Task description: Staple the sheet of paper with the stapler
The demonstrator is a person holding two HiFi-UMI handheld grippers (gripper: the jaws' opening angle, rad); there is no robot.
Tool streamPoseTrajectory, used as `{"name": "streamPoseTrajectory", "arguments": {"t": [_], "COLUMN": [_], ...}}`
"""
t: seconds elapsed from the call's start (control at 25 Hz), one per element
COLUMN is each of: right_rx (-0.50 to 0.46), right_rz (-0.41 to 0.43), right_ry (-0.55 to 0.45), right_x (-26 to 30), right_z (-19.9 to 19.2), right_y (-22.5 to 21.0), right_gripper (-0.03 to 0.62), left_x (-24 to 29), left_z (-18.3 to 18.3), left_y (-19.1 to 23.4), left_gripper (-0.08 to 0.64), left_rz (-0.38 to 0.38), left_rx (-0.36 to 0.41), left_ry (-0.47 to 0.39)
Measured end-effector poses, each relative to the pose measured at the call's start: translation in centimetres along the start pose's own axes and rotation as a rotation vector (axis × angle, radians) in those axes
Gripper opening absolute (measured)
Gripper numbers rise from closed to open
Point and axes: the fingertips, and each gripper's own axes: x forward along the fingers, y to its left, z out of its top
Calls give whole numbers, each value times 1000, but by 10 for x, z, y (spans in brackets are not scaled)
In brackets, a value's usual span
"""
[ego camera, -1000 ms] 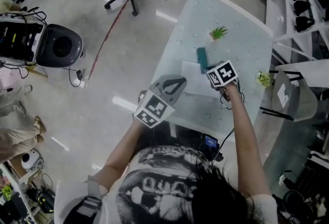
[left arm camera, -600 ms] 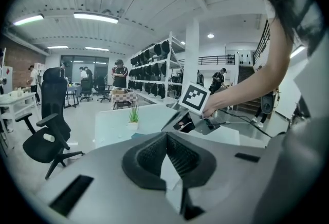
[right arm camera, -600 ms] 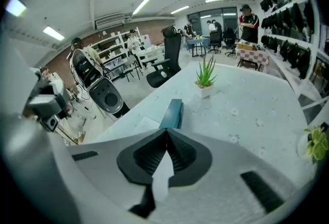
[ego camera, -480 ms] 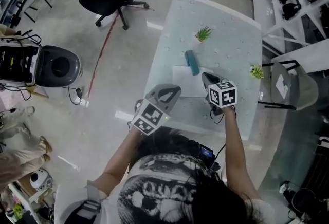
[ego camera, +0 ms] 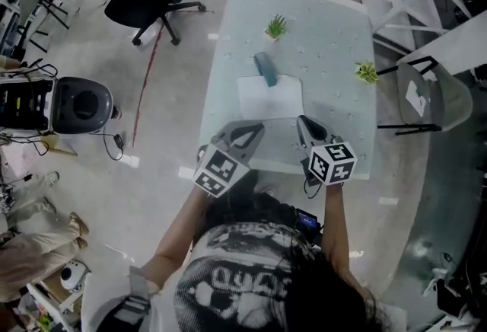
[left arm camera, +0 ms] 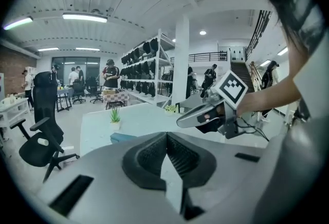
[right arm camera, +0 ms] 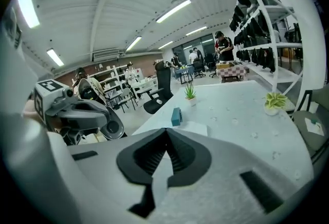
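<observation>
paper [ego camera: 270, 98] lay on the table [ego camera: 335, 33], stapler [ego camera: 265, 69] resting on its far edge. i had drawn my right gripper [ego camera: 306, 127] back off the stapler, left gripper [ego camera: 253, 132] too; both jaws together, empty. stapling looked done, i judged.

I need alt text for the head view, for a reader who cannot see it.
Seen from above, a person holds the left gripper and the right gripper, both shut and empty, over the near edge of a pale table. Farther off lie a sheet of paper and a teal stapler at its far edge, with a small plant beyond.
</observation>
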Motion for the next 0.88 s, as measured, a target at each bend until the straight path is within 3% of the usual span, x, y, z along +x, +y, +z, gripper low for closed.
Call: {"name": "streamPoseTrajectory", "arguments": {"t": [0.48, 0.88], "right_rx": [-15, -89], "right_rz": [-2, -16], "right_ry": [-155, -251], "right_x": [-116, -185], "right_z": [-30, -54], "right_y": [27, 39], "right_gripper": [-5, -5], "left_x": [-21, -35], "left_z": [2, 0], "left_y": [-99, -167], "left_gripper": [-8, -8], "left_rz": [3, 5], "left_rx": [44, 72], "left_ry": [0, -11]}}
